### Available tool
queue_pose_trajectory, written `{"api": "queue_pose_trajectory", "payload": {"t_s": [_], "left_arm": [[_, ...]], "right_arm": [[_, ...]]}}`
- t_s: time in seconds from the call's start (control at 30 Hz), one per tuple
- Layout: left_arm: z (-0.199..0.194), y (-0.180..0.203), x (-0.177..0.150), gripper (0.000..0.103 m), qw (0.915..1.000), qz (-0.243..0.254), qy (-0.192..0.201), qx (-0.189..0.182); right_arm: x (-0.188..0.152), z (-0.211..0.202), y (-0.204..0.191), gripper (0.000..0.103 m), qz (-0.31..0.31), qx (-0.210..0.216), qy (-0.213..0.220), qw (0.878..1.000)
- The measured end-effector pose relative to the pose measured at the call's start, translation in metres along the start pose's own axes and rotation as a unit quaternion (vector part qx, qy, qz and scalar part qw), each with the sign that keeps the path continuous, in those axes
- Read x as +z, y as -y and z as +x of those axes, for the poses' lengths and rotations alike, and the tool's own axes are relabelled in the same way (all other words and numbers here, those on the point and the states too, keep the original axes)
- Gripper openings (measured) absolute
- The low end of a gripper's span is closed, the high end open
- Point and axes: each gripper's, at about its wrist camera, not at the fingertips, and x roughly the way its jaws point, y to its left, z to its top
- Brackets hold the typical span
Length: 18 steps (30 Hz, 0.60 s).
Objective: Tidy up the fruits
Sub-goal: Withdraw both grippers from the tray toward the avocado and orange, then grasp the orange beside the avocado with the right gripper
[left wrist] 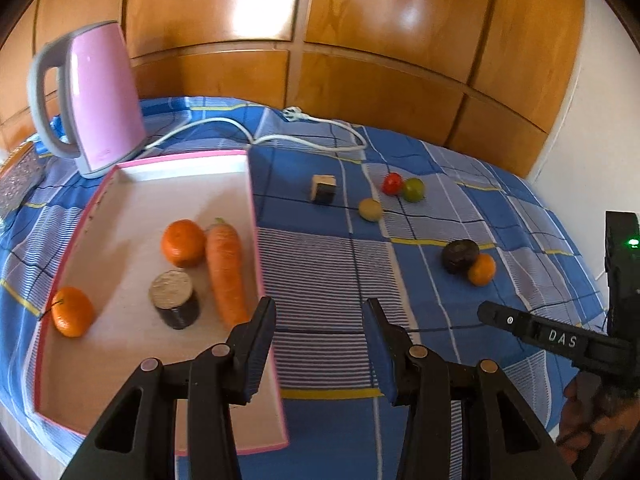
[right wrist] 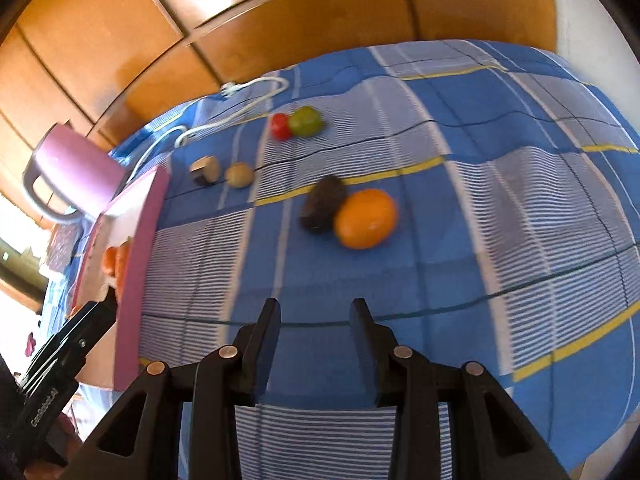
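Both tools [left wrist: 320,312] [right wrist: 314,312] empty, jaws apart, w/ orange [right wrist: 366,218] ahead.

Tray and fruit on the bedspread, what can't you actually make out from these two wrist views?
- Tray contents: in the right wrist view its pink side wall hides nearly everything; only an orange sliver shows.
- Dark fruit beside the orange: blurred in the right wrist view, kind unclear.
- Small block: too small in the left wrist view to identify.
- Textured object beside the kettle: cut off by the left edge.
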Motion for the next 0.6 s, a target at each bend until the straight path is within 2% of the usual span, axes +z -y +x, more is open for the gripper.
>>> {"api": "queue_pose_trajectory", "payload": {"t_s": [0.3,0.43,0.6], "left_arm": [[0.014,0.012,-0.005,0.046,0.9997,0.013,-0.02,-0.011],[0.018,0.016,-0.006,0.046,0.9994,0.02,-0.024,-0.014],[0.023,0.018,-0.006,0.046,0.9992,0.023,-0.03,-0.016]], "right_arm": [[0.01,0.002,0.016,0.036,0.009,-0.015,0.007,1.0],[0.02,0.01,0.014,0.045,-0.007,-0.029,0.006,1.0],[0.032,0.023,0.013,0.045,-0.03,-0.046,0.008,0.998]]}}
